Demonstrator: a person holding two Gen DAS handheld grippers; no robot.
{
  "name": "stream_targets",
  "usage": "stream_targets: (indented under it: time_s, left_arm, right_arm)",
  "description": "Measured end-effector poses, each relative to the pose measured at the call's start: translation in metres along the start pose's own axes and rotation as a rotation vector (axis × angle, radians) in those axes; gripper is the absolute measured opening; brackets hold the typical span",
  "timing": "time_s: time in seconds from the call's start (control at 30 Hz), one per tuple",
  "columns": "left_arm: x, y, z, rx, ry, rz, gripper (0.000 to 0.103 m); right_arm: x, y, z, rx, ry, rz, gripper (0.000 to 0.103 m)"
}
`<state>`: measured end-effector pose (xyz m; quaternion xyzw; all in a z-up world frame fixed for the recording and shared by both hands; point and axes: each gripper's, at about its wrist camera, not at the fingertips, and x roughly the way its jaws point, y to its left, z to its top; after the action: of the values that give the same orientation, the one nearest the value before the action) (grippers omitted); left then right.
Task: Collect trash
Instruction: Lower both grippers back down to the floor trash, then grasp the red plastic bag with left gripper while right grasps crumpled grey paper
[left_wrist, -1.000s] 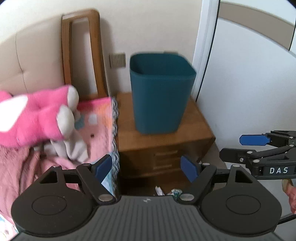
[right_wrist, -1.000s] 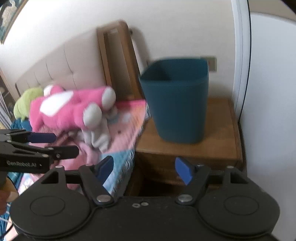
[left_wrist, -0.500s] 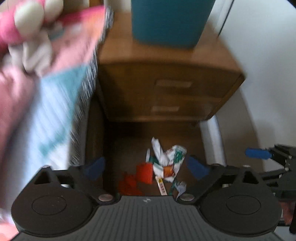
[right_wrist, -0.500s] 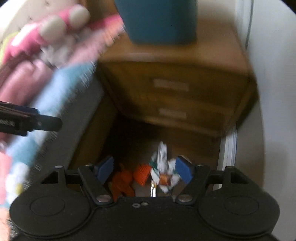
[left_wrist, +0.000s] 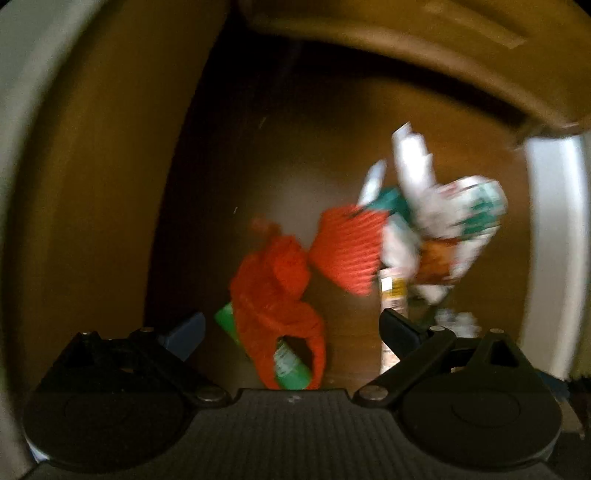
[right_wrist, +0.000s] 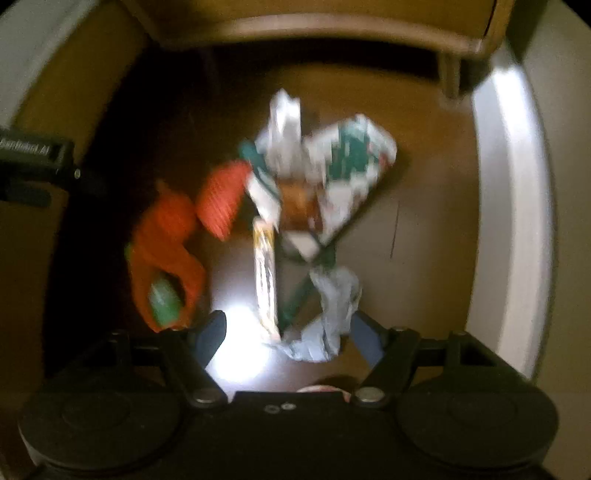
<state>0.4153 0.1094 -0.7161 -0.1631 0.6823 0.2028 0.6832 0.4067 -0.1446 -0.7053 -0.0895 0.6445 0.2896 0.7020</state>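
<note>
While both claws point down at the dark floor (left_wrist: 266, 155), the trash lies in a small heap in front of the wooden drawers (left_wrist: 388, 48). The left claw (left_wrist: 291, 332) is wide open and holds nothing; a red bag (left_wrist: 273, 291) with a green bottle (left_wrist: 290, 369) poking out lies right between its fingers. The right claw (right_wrist: 288, 338) is partly open and also holds nothing that I can see; a crumpled pale wrapper (right_wrist: 328, 314) and a thin yellow packet (right_wrist: 266, 273) lie between its fingers. Behind them sits a white and green wrapper (right_wrist: 347, 162) next to a red ridged piece (right_wrist: 221, 195). The pictures are blurry, so I cannot tell if any finger touches the trash yet. I think the job now is to grab one thing with each claw. To do it well, slow down, get the fingers on both sides of the bag and the pale wrapper, then squeeze gently. The bottle could slip out of the bag, so grab the bag near the bottle.
</note>
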Motion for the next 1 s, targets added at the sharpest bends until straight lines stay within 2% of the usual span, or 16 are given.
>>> stream_targets:
  time_s: [0.13, 0.23, 0.37, 0.5, 0.67, 0.7, 0.73, 0.77, 0.83, 0.9, 0.97, 1.0]
  left_arm:
    - [0.064, 0.0, 0.003, -0.014, 0.076, 0.062, 0.101]
    - [0.096, 0.002, 0.009, -0.038, 0.1, 0.098, 0.101]
    - [0.129, -0.001, 0.02, -0.02, 0.12, 0.118, 0.101]
    - [0.154, 0.003, 0.029, -0.017, 0.142, 0.138, 0.101]
    - [0.171, 0.013, 0.034, -0.032, 0.166, 0.128, 0.101]
    - [0.175, 0.015, 0.034, -0.04, 0.171, 0.126, 0.101]
    - [0.178, 0.017, 0.034, -0.049, 0.178, 0.122, 0.1]
    - [0.179, 0.02, 0.034, -0.059, 0.182, 0.114, 0.094]
    - [0.183, 0.023, 0.033, -0.074, 0.192, 0.102, 0.085]
    - [0.185, 0.025, 0.032, -0.085, 0.197, 0.093, 0.08]
    - [0.181, 0.023, 0.033, -0.09, 0.188, 0.088, 0.068]
    - [0.179, 0.024, 0.031, -0.09, 0.189, 0.088, 0.065]
  right_arm:
    - [0.053, -0.014, -0.009, 0.025, 0.059, -0.019, 0.074]
    - [0.084, -0.024, -0.014, 0.069, 0.08, -0.027, 0.073]
    - [0.116, -0.036, -0.013, 0.159, 0.1, -0.037, 0.073]
    - [0.128, -0.036, -0.012, 0.17, 0.093, -0.05, 0.072]
    - [0.135, -0.034, -0.016, 0.15, 0.075, -0.066, 0.07]
    - [0.135, -0.035, -0.016, 0.155, 0.07, -0.068, 0.068]
    - [0.136, -0.036, -0.016, 0.161, 0.069, -0.065, 0.055]
    - [0.137, -0.036, -0.017, 0.169, 0.079, -0.07, 0.035]
    - [0.141, -0.038, -0.017, 0.19, 0.093, -0.069, 0.032]
    - [0.141, -0.041, -0.018, 0.198, 0.086, -0.067, 0.03]
    - [0.139, -0.044, -0.018, 0.19, 0.078, -0.071, 0.027]
    - [0.139, -0.043, -0.019, 0.187, 0.074, -0.074, 0.026]
